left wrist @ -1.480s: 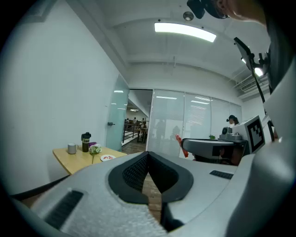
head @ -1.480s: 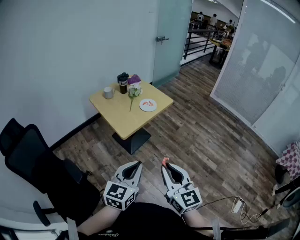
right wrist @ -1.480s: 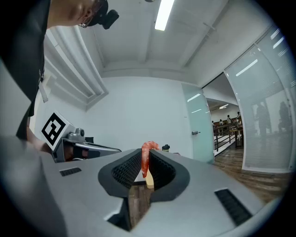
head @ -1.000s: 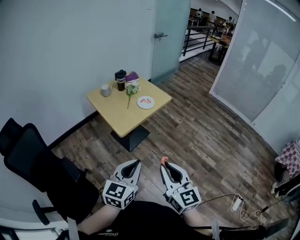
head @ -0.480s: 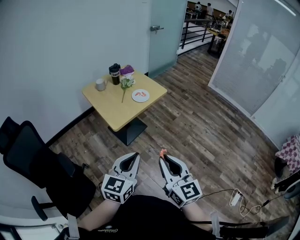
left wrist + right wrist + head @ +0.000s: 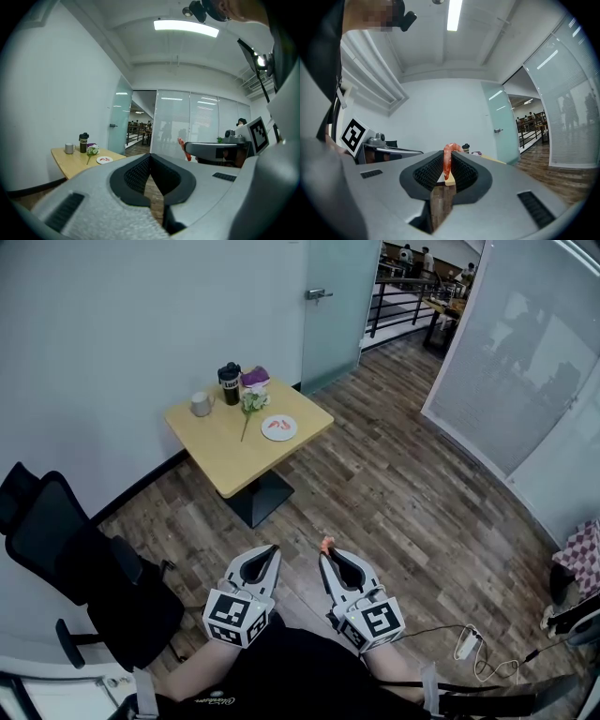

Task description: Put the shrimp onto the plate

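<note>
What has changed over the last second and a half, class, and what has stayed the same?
Little has changed. The table drifts slightly up and left in the head view, likely because the camera shifted. Nothing was taken hold of or let go. The right hand-held gripper stays shut on the shrimp. The left hand-held gripper stays shut and empty. Both remain low and far from the plate.

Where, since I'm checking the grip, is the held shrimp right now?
The shrimp is pinched between the right gripper's jaws, poking out past their tips. In the head view it sits low centre over the wooden floor, far from the plate on the table.
</note>
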Available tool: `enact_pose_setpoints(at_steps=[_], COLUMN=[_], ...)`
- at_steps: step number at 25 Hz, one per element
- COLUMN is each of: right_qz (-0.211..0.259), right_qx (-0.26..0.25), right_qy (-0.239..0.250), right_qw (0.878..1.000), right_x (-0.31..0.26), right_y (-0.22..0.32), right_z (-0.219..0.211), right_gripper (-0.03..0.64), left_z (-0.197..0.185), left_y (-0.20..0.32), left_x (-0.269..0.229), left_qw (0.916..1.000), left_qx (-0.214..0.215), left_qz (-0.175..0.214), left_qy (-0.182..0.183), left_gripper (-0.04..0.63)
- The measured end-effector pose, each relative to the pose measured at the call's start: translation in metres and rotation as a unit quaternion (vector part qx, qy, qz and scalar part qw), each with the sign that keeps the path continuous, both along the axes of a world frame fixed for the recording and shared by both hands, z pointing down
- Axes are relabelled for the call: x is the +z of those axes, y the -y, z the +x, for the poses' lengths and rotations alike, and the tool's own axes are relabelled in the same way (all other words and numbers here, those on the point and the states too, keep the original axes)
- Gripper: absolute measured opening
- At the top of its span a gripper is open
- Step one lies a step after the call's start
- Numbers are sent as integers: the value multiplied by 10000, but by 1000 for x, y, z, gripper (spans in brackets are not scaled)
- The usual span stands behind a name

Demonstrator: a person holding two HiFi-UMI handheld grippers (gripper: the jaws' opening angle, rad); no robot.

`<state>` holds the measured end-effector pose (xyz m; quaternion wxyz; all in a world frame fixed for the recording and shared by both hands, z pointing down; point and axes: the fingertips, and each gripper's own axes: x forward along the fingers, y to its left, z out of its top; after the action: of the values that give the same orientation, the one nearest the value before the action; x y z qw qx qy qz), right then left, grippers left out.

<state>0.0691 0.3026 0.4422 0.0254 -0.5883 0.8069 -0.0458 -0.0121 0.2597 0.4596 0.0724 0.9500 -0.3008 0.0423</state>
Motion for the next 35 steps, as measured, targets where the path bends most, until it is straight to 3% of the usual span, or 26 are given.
enact_pose_setpoints(at_steps=[11,18,28,35], right_qz=[-42,-47,-120,-69], right_qx=[-178,-152,-232,-123], right_qy=[-122,-192,-164,-85], right_qw=[9998,9997,9995,9999], right_x=[11,12,4,-6], right_y=[22,68,199,324], right_z=[2,13,8,10], right_gripper=[50,51,51,51], left_z=[9,9,4,4], left_y=[26,79,213,332], left_x=[5,8,-1,-8], left_qw=[9997,9993,9990,9995], left_qx=[-133,-258,-382,-239], left_qz=[178,236,210,208], left_qy=[-55,-120,-109,2], left_gripper=[-2,-2,-2,-2])
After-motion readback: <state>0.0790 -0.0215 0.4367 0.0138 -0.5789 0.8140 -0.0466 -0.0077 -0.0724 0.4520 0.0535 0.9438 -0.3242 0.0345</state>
